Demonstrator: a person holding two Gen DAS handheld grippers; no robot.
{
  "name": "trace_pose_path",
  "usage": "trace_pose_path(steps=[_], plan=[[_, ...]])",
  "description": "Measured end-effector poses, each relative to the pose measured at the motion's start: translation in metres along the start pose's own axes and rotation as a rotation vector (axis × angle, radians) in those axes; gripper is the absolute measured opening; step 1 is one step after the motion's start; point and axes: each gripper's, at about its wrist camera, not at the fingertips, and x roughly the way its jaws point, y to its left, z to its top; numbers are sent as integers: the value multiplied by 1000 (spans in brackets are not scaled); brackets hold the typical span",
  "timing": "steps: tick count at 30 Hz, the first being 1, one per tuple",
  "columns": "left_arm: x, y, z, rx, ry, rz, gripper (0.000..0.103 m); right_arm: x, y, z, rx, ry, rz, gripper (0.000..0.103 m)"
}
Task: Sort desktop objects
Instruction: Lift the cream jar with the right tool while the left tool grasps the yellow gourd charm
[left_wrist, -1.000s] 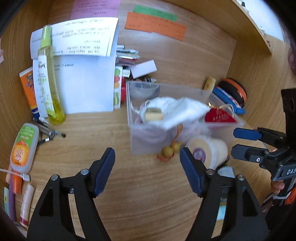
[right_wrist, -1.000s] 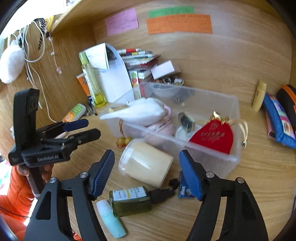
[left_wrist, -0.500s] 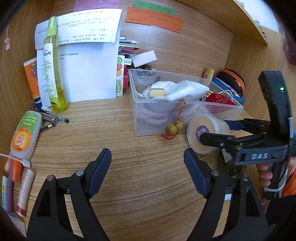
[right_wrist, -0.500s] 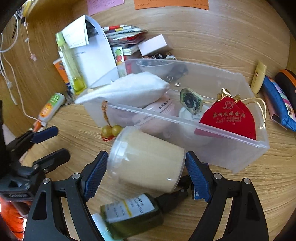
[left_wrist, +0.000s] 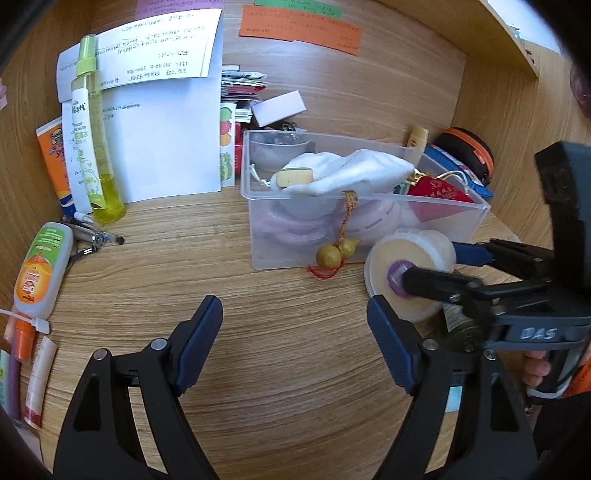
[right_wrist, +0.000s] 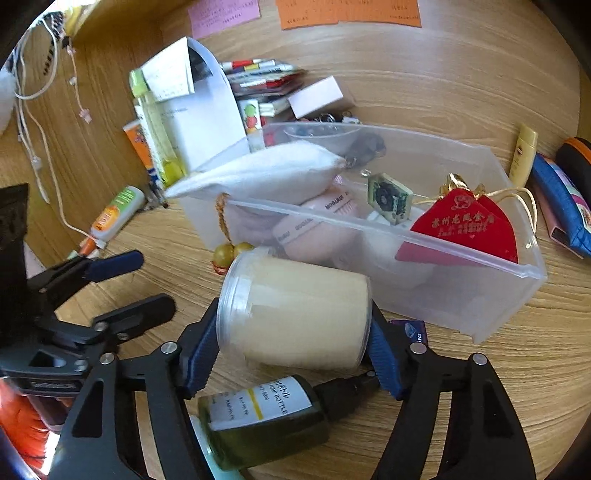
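Cream-coloured and cylindrical, the jar (right_wrist: 295, 314) lies on its side with a clear plastic wall and a round purple sticker on the end that shows in the left wrist view (left_wrist: 406, 273). The right gripper (right_wrist: 291, 354) is closed on it, blue pads pressing its two sides. It sits just outside the long front wall of the clear plastic bin (right_wrist: 461, 291), at about 11 o'clock from a dark green bottle (right_wrist: 266, 417) that lies on the wooden desk (right_wrist: 480, 406) between the gripper's arms, its black cap pointing to 3 o'clock.

Inside the bin are a white cloth pouch (right_wrist: 266, 173), pink round cases, a small green card (right_wrist: 389, 199) and a red pouch (right_wrist: 469, 229) with gold cord. A pair of gold gourd charms (left_wrist: 336, 253) hangs over the bin's front wall, touching the desk at 9 o'clock from the jar.

The left gripper (left_wrist: 295, 332) hangs with its jaws wide apart and nothing between them, over bare wood. In its view, open desk stretches toward 12 o'clock as far as the bin and a leaning white sheet of paper (left_wrist: 162, 147). At 10 o'clock stands a tall yellow spray bottle (left_wrist: 96, 147); at 9 o'clock lie an orange-labelled bottle (left_wrist: 42, 273) and pens (left_wrist: 92, 232). A blue pouch (right_wrist: 561, 206) and a small yellow tube (right_wrist: 524, 155) lie past the bin's far end, at 2 o'clock in the right wrist view.
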Motion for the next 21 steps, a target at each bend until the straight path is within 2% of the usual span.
trace_pose_path(steps=[4,7,10,12,14,21], plan=[[1,5,5,-49,7,21,80,-12,3,3,-15,-29,44,64],[3,7,11,-113,12,3,80,-23,0,3,-3,-57,73,64],[8,3,15,-135,17,2,80,-37,-7,4,12,-94,95,64],[15,-3,18,-146,34,-9,75,-47,-13,5,17,-116,96,64],[24,-10,20,-149,60,-29,65,-57,-22,5,23,-133,96,64],[46,-25,27,-168,92,-41,47,-76,-54,0,77,-155,74,64]])
